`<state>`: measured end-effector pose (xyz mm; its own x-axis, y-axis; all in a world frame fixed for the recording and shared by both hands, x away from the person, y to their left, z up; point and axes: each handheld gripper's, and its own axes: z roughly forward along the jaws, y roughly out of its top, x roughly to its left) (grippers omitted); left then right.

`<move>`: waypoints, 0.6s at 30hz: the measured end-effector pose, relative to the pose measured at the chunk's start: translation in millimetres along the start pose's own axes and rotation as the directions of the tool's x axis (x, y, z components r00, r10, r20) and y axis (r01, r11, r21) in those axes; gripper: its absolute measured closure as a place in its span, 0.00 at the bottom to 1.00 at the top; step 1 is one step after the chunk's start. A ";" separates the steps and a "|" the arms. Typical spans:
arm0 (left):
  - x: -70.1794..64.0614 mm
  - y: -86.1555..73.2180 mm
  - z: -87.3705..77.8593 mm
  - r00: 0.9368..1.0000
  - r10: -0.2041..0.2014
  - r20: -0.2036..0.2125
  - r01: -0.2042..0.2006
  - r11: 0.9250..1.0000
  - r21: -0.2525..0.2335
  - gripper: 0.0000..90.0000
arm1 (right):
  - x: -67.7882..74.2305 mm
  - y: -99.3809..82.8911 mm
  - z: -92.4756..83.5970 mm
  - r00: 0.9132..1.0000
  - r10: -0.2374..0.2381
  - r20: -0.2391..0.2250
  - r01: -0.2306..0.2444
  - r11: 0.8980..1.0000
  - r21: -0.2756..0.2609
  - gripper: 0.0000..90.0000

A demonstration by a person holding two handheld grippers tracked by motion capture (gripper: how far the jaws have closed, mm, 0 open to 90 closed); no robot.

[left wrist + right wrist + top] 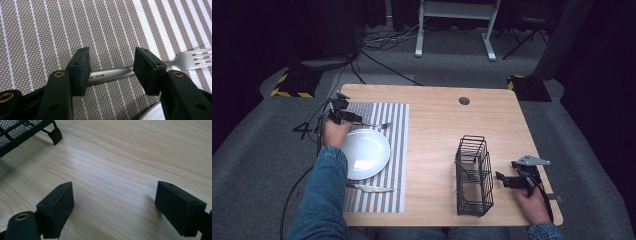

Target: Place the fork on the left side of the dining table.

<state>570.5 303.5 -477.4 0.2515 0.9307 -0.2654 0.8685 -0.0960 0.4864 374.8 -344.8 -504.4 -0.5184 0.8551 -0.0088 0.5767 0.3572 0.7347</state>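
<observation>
A silver fork lies on the striped placemat just beyond the white plate. My left gripper is at the fork's handle end. In the left gripper view it is open, its pads straddling the fork handle, which lies flat on the placemat; the plate's rim shows at the bottom. My right gripper rests low on the bare table right of the black wire basket. It stands open with only wood between its pads.
A knife lies on the placemat on the near side of the plate. Something metallic stands inside the basket, too small to identify. The basket's foot shows in the right gripper view. A round cable hole sits near the table's far edge.
</observation>
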 end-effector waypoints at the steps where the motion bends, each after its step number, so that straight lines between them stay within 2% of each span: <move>1: 0.4 -1.9 -0.5 1.000 -0.008 0.004 0.008 1.000 -0.011 0.52 | 0.0 0.0 0.0 1.000 0.000 0.000 0.000 1.000 0.000 0.17; 5: -0.2 -2.8 -1.4 1.000 -0.011 0.005 0.011 1.000 -0.007 0.52 | 0.0 0.0 0.0 1.000 0.000 0.000 0.000 1.000 0.000 0.17; 8: -2.2 -2.5 -5.7 1.000 0.004 -0.018 -0.004 1.000 -0.006 0.51 | 0.0 0.0 0.0 1.000 0.000 0.000 0.000 1.000 0.000 0.17; 11: -6.2 -3.2 -16.7 1.000 0.008 -0.024 -0.009 0.999 -0.053 0.51 | 0.0 0.0 0.0 1.000 0.000 0.000 0.000 1.000 0.000 0.17; 12: -6.2 -3.2 -16.7 1.000 0.008 -0.024 -0.009 0.999 -0.053 0.52 | 0.0 0.0 0.0 1.000 0.000 0.000 0.000 1.000 0.000 0.17; 13: -10.3 -3.6 -25.1 1.000 0.020 -0.021 -0.021 0.996 -0.082 0.52 | -0.1 0.0 0.0 1.000 -0.001 0.000 0.001 1.000 0.000 0.17; 14: -10.3 -3.6 -25.1 1.000 0.020 -0.021 -0.021 0.996 -0.082 0.52 | -0.1 0.0 0.0 1.000 -0.001 0.000 0.001 1.000 0.000 0.17; 15: -15.6 -3.7 -34.6 0.999 0.041 -0.018 -0.042 0.993 -0.107 0.52 | 0.0 0.0 0.0 1.000 0.000 0.000 0.000 1.000 0.000 0.17; 16: -15.6 -3.7 -34.6 0.999 0.041 -0.018 -0.042 0.993 -0.107 0.52 | 0.0 0.0 0.0 1.000 0.000 0.000 0.000 1.000 0.000 0.17; 18: -25.9 -4.3 -50.5 0.997 0.072 -0.015 -0.073 0.988 -0.138 0.51 | 0.0 0.0 0.0 1.000 0.000 0.000 0.000 1.000 0.000 0.17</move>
<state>538.7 297.6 -430.6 0.3064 0.9268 -0.2170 0.7806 -0.1142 0.6144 374.8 -344.8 -504.4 -0.5185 0.8550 -0.0083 0.5771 0.3571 0.7344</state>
